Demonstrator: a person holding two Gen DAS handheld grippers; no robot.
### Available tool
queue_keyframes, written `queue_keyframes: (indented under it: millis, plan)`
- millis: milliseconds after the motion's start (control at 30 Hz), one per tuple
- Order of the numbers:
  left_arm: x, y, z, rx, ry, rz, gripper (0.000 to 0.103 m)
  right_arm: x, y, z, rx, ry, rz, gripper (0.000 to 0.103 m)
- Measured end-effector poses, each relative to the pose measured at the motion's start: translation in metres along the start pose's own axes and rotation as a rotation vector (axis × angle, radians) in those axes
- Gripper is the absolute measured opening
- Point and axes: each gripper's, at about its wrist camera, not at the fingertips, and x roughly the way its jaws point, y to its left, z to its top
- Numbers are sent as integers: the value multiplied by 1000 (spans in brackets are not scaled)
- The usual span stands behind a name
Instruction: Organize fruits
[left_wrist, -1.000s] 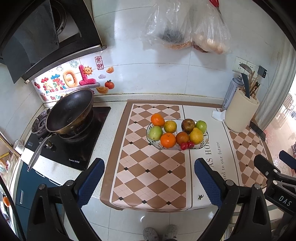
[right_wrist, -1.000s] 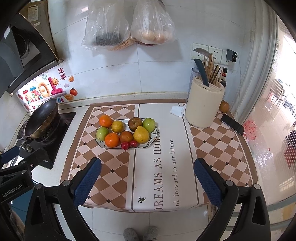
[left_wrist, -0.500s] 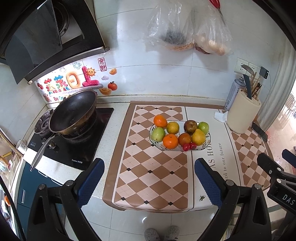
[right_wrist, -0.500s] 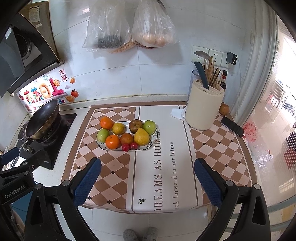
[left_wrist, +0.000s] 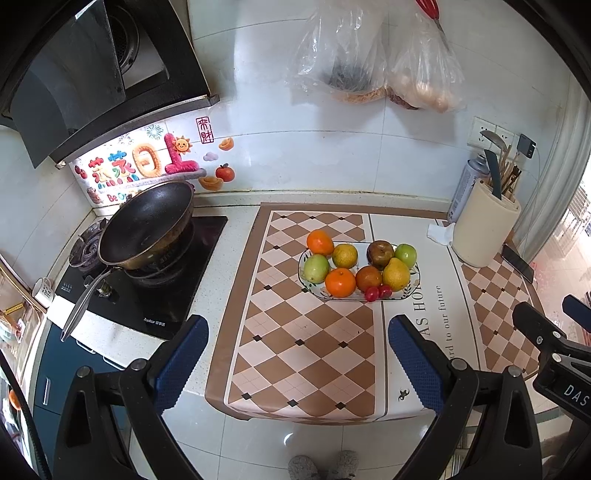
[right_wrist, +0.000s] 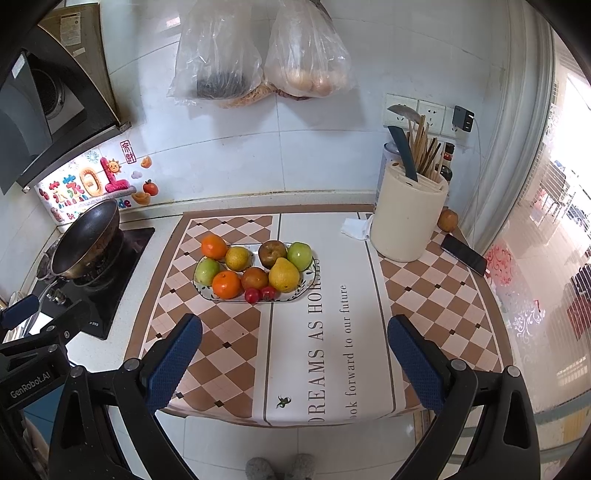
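Both grippers hang above the near edge of the kitchen surface (right_wrist: 436, 295), fingers spread wide and holding nothing. The plate of fruit (left_wrist: 415, 282) sits well ahead of them: straight beyond and slightly right for the left gripper (left_wrist: 297, 356), ahead and left for the right gripper (right_wrist: 295, 354). The plate's long axis runs crosswise to the fingers. Neither gripper looks clearly nearer; two small red fruits (right_wrist: 260, 294) lie closest.

Both wrist views high, facing counter; share fruit plate (left_wrist: 415, 282)
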Motion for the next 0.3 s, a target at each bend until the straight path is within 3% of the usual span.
queue_keyframes:
  millis: [300]
  plan:
    - [-3, -1, 0, 0, -13, -4, 100, -1, 2, 3, -1, 0, 4, 102]
